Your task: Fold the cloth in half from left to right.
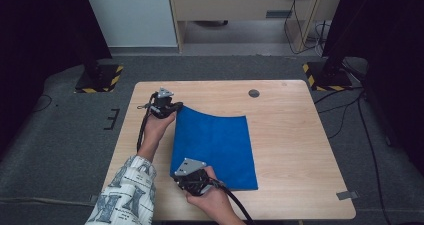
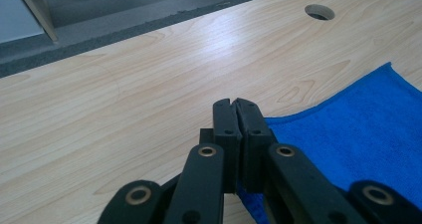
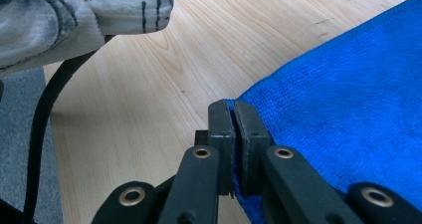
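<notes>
Both tongs, L (image 1: 176, 106) & R (image 1: 186, 181), clamped on blue cloth (image 1: 217, 147) left-edge corners off desk (image 1: 290, 135); fold step, next prob carry edge across evenly.

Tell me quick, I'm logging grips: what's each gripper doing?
Left gripper: shut on the blue cloth, far corner.
Right gripper: shut on its near corner.

A towel (image 1: 215, 147) lies on the table (image 1: 290, 135), left of its middle. The left gripper (image 1: 172, 106) sits at the towel's far left corner, the right gripper (image 1: 187, 177) at its near left corner. A cable hole (image 1: 254, 93) lies behind the towel.
</notes>
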A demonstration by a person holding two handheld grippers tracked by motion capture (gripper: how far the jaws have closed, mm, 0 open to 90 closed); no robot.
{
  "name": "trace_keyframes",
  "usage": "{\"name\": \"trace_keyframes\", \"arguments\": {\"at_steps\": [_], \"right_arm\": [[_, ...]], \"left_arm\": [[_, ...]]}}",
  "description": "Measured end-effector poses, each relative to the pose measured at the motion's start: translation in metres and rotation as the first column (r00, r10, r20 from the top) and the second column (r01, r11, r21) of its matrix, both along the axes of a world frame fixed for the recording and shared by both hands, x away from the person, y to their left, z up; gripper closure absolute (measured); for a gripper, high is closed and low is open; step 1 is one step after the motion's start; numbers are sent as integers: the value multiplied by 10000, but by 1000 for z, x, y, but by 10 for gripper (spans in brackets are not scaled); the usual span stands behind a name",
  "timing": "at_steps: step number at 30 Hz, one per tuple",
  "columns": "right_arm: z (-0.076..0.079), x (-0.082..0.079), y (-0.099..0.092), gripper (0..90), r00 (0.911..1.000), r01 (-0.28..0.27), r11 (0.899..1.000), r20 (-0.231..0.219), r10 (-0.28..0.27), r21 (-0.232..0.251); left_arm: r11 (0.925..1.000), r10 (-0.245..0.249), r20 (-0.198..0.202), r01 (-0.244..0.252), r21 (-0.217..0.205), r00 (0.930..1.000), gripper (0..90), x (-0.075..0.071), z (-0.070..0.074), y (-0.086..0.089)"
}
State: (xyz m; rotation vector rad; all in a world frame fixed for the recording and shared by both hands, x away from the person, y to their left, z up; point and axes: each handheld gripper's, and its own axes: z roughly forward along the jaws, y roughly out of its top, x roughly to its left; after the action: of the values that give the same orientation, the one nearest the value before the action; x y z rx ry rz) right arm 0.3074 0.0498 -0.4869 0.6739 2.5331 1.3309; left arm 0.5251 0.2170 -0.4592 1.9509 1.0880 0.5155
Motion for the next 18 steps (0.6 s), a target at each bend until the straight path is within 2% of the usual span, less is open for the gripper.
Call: {"name": "trace_keyframes", "arguments": {"at_steps": [10,16,18], "right_arm": [[1,0,10,875,9996,277,9993,-46,-275,239],[7,-2,21,875,9997,235,9981,-42,-233,567],[11,-2,24,875,9995,311,9961,28,-314,825]], "left_arm": [[9996,-204,-53,205,197,9998,884,2,3,5],[9996,-135,-66,137,239,9999,883,1,7,15],[9997,-92,-69,94,241,9999,881,-1,11,16]]}}
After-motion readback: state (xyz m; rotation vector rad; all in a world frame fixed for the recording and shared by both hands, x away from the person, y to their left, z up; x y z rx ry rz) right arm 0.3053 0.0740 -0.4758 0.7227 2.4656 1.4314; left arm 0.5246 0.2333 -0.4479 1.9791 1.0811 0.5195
